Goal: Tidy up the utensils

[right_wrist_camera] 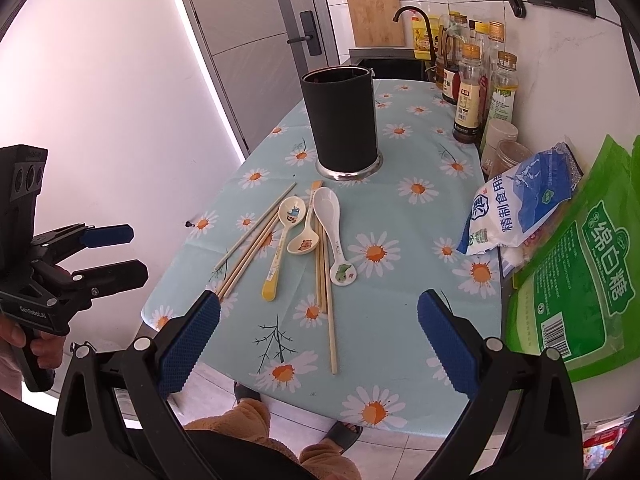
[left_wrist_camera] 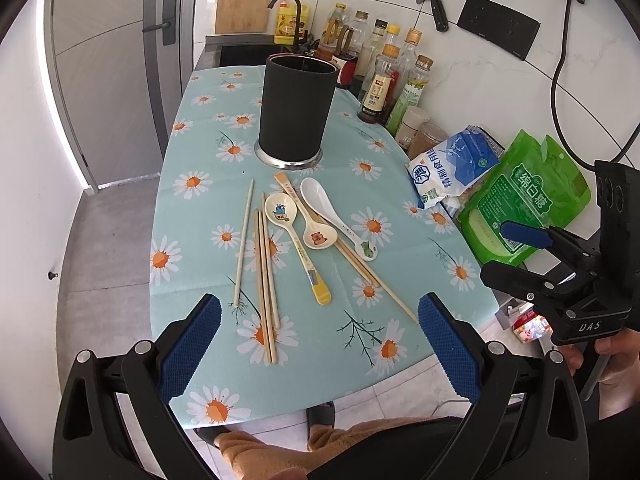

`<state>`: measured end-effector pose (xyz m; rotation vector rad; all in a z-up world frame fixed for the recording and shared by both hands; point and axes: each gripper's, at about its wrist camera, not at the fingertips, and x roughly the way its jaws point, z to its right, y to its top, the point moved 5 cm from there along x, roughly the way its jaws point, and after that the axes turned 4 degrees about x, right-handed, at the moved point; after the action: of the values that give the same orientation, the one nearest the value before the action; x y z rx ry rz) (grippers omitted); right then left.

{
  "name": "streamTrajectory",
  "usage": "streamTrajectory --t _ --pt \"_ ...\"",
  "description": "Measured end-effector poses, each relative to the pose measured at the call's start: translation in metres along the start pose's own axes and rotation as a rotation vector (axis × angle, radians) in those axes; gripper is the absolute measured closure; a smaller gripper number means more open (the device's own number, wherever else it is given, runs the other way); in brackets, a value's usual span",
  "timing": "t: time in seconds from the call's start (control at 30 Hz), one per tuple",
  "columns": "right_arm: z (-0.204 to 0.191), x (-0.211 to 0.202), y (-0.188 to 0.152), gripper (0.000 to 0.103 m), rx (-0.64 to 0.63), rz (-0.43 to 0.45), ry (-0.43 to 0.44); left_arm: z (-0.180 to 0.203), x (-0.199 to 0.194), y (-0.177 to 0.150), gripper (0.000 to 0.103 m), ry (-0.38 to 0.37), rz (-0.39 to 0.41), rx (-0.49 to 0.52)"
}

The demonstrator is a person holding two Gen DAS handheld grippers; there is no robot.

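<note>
Meanwhile both grippers, left (left_wrist_camera: 319, 354) and right (right_wrist_camera: 318, 350), hung spread and empty above the table's (left_wrist_camera: 192, 128) near edge, spoons (left_wrist_camera: 281, 210) and chopsticks (left_wrist_camera: 264, 280) mid-table, holder (left_wrist_camera: 296, 110) beyond.

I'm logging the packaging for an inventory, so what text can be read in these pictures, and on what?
"绵白糖": green bag
"精制食用": blue and white bag; the line runs on out of sight
"DAS": right gripper body
"GenRobot.AI": left gripper body
Bottle labels, barcode digits and the bags' fine print: too small to read
</note>
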<state>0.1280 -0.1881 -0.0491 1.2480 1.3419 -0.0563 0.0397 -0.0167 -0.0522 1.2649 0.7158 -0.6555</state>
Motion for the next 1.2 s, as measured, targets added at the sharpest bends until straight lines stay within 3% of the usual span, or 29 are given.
streamTrajectory --t 0.37,0.77,0.87,1.03,1.2 --pt "0.011 0.007 0.000 0.005 0.005 -0.035 0.039 0.007 0.000 0.007 0.007 0.034 -0.012 0.001" --pt "0.015 0.020 0.024 0.006 0.013 -0.039 0.095 0.000 0.013 0.018 0.007 0.004 -0.044 -0.005" --pt "0.011 0.032 0.034 0.013 0.002 -0.055 0.106 -0.012 0.018 0.023 0.007 -0.045 -0.031 -0.029" --pt "0.009 0.054 0.049 0.017 0.009 -0.080 0.104 -0.037 0.031 0.037 0.007 -0.049 -0.022 -0.051" --pt "0.013 0.088 0.068 0.032 0.018 -0.129 0.082 -0.054 0.040 0.046 0.007 -0.069 -0.026 -0.047"
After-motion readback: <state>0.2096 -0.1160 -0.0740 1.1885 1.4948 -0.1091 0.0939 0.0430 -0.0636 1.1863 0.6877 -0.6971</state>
